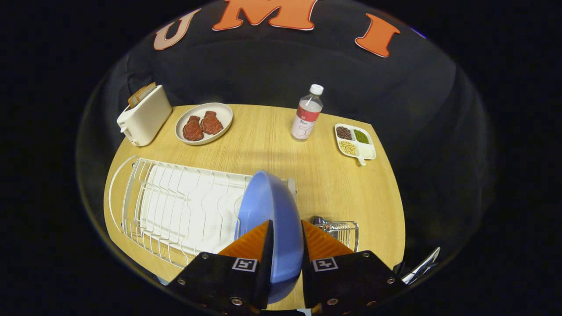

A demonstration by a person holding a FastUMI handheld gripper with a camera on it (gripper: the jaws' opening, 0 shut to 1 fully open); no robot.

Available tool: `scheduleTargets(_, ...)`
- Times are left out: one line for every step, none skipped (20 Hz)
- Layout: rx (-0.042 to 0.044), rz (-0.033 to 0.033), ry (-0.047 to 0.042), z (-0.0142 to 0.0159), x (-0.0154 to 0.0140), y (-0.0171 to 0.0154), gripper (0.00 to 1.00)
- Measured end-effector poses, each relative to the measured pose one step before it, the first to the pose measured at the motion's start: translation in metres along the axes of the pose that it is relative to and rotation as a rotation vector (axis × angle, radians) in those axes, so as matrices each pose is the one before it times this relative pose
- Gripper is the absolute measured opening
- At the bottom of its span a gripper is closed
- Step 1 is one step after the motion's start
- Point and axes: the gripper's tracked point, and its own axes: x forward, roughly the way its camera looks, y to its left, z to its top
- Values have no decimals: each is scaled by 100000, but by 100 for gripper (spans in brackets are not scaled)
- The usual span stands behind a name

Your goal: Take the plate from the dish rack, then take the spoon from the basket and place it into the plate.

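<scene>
We hold the blue plate [270,210] on edge, clamped between our gripper [285,232] fingers, at the dish rack's [175,206] near end.

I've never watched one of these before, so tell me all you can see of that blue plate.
The plate is plain light blue, smooth and matte, plastic by the look. It stands on edge at the near end of the white wire rack, its rounded underside towards the rack. The tongs hold its rim, one finger on each side. Its lower part is hidden behind them.
</scene>
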Motion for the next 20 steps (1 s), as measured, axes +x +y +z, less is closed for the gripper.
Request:
scheduleTargets(-553,-1937,-1790,516,-483,-329,31)
scheduleTargets(-1215,-1855,-1788,459,-500,-295,29)
scheduleTargets(-2003,-2501,-1643,307,-446,-405,28)
scheduleTargets(-1839,-2344,-697,53,-738,-445,28)
scheduleTargets(-184,-1187,-1880,369,-838,-364,28)
scheduleTargets(533,-783,-2120,249,-651,-298,28)
scheduleTargets(956,18,-945,-87,-786,-385,28)
scheduleTargets(946,275,2,-499,-746,-403,27)
scheduleTargets(1098,627,304,-595,-777,-435,28)
scheduleTargets(1783,366,-788,-556,-888,-557,28)
scheduleTargets(1747,-286,-2107,-343,-746,-609,28)
scheduleTargets(1591,497,616,-1160,-961,-410,28)
scheduleTargets(1287,1400,494,-1024,-631,-323,26)
scheduleTargets(1090,1367,1309,-1197,-649,-239,26)
scheduleTargets(1368,1471,953,-978,-562,-180,26)
scheduleTargets(1608,1113,859,-893,-441,-401,26)
scheduleTargets(1407,926,614,-784,-322,-372,26)
scheduleTargets(1472,867,764,-890,-233,-331,26)
scheduleTargets(1388,1244,936,-894,-116,-348,26)
scheduleTargets(2199,1658,1070,-967,50,-82,26)
